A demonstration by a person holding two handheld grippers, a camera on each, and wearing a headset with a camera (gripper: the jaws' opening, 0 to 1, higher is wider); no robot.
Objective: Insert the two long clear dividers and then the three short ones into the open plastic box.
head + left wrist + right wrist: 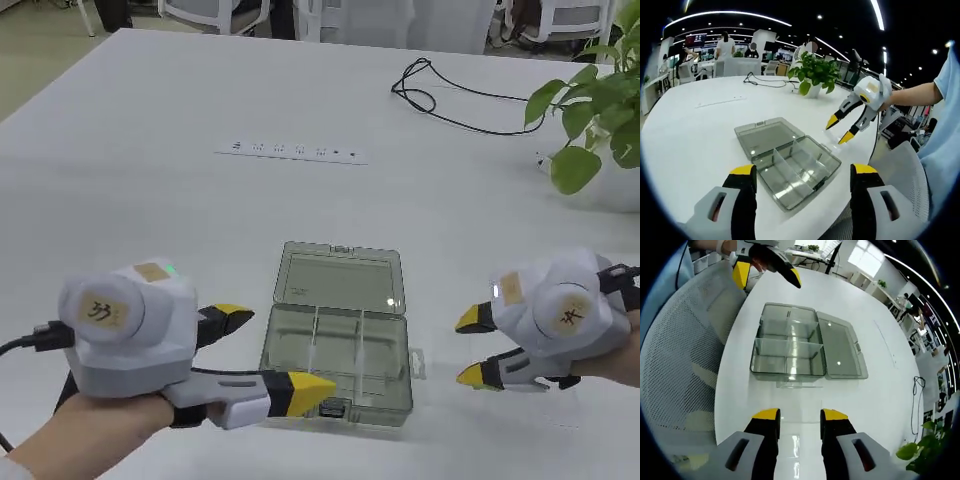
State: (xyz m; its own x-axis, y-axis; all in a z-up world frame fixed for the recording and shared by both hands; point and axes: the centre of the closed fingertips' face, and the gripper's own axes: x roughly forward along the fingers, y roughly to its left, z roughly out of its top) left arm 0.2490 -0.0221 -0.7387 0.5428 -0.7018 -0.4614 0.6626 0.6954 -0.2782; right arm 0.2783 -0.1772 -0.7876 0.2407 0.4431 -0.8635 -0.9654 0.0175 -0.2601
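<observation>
The smoky clear plastic box (pixel 338 345) lies open in the middle of the white table, its lid (pixel 340 276) folded flat behind it. Clear dividers (pixel 316 340) stand inside and split it into compartments (pixel 785 347). A small loose clear piece (pixel 416 362) rests on the table against the box's right side, and it lies in front of the box (pixel 795 384) in the right gripper view. My left gripper (pixel 272 352) hovers open and empty just left of the box (pixel 790 165). My right gripper (pixel 469 348) stands open and empty to the right, a short way off.
A potted plant (pixel 598 110) stands at the far right with a black cable (pixel 450 95) beside it. A flat white strip (pixel 290 151) lies farther back. The table's near edge is close, with a mesh chair (pixel 685 365) below it.
</observation>
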